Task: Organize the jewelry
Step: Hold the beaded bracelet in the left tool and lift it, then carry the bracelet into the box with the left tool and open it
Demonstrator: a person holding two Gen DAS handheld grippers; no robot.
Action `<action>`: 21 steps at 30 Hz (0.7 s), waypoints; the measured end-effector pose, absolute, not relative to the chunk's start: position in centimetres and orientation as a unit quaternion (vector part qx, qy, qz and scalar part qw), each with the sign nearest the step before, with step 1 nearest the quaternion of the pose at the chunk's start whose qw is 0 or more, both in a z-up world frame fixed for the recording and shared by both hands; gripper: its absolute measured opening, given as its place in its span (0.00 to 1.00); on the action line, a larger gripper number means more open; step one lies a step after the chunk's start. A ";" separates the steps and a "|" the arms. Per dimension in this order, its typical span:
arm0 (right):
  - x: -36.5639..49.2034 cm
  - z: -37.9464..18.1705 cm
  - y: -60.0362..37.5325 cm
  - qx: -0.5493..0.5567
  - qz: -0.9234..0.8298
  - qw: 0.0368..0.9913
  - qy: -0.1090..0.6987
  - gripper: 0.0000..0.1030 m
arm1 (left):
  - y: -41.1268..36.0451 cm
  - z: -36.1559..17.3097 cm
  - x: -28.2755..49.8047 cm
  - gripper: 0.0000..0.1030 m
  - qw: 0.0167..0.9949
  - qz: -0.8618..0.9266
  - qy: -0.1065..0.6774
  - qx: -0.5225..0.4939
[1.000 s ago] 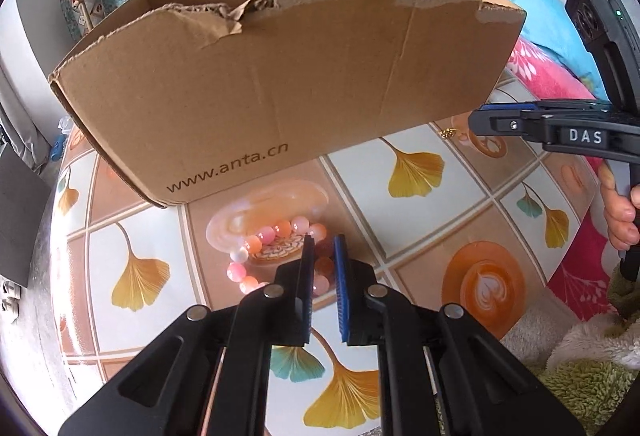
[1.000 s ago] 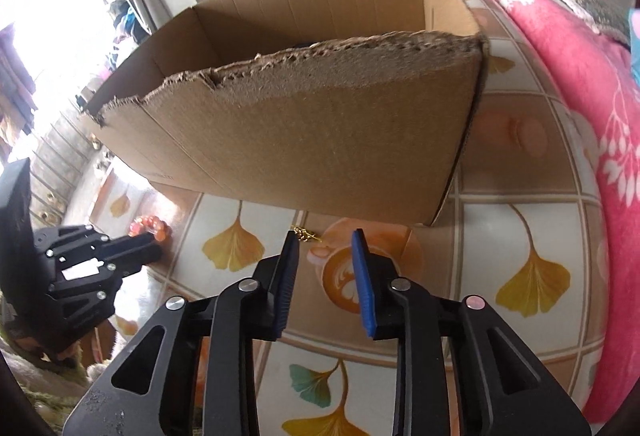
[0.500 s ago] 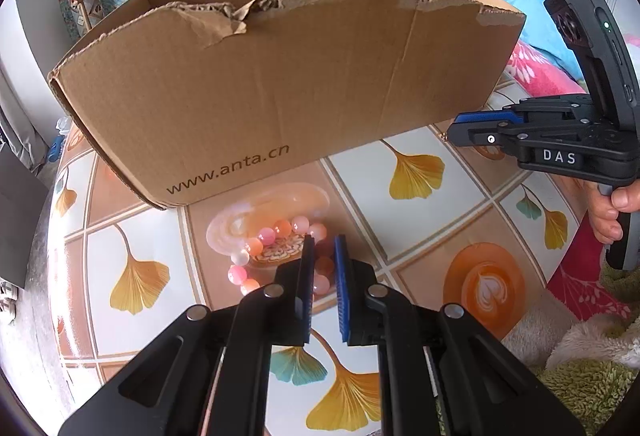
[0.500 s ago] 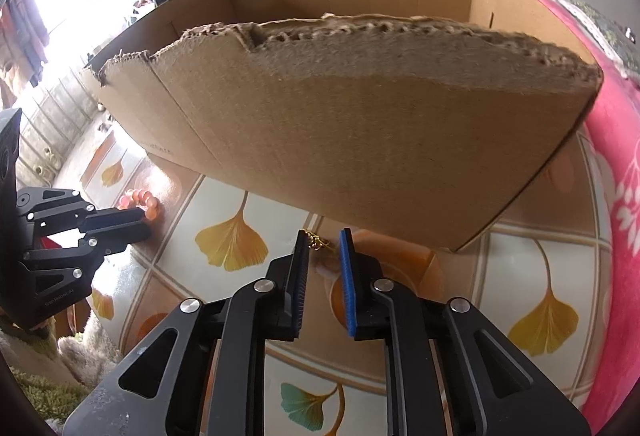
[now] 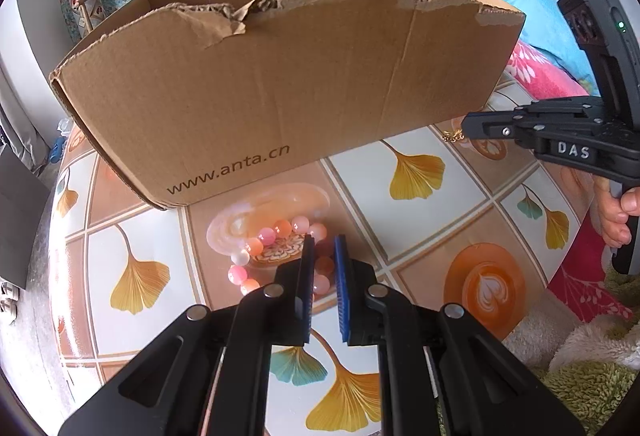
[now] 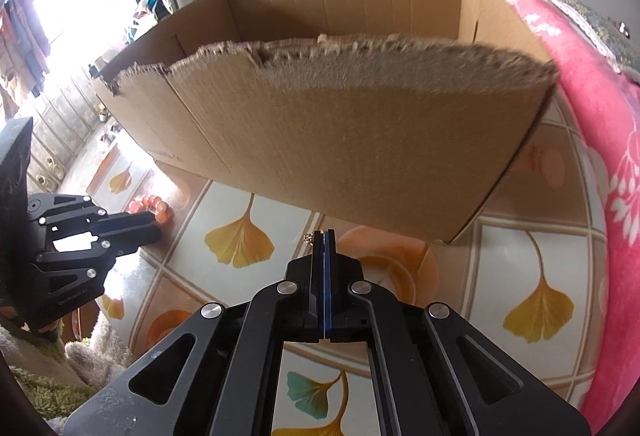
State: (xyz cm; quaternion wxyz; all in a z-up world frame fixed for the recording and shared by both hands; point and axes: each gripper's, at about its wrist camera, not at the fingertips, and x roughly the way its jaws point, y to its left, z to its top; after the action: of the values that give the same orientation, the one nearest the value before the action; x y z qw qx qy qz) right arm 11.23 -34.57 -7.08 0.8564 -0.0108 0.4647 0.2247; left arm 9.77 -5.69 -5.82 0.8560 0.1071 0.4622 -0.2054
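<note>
1. Clamping flat together at the foot of the cardboard box (image 6: 360,139), the right gripper (image 6: 324,236) has just been closing, its blue pads meeting on a gold chain (image 6: 310,237); only a few links show, poking out just left of the tips.
2. Hovering low over the bench (image 5: 420,220), the left gripper (image 5: 322,242) is narrowed around one side of a pink and orange bead bracelet (image 5: 276,232). Beads sit between its fingers; whether the pads (image 5: 341,268) truly press them cannot be told.
3. Judging from the sliver of chain visible, the right grip looks thin. A quick lift could let the fine links slide from the smooth pads, dropping the chain back onto the busy leaf-patterned bench, where it would be hard to spot.
4. Round, glossy beads may squirt sideways if the left gripper squeezes harder, or the elastic loop could swing and snag.
5. Rising ahead of both grippers, the box's torn front wall stands tall; a low carry would likely catch a dangling chain or bracelet on its ragged rim.
</note>
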 end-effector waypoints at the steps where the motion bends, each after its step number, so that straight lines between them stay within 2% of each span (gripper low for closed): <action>1: 11.1 -6.8 -34.7 -0.009 0.226 0.857 0.463 0.00 | -5.7 -5.8 9.8 0.10 0.856 -0.205 0.462 0.107; 21: 9.9 -0.9 -35.6 0.037 0.247 0.873 0.419 0.00 | -5.0 -5.0 9.2 0.09 0.870 -0.199 0.440 0.099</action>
State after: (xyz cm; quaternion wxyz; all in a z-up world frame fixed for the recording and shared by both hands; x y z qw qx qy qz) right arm 9.91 -35.55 -0.93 0.8730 0.0368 0.4189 0.2471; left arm 9.15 -5.03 -4.96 0.8699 0.0993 0.4403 -0.1987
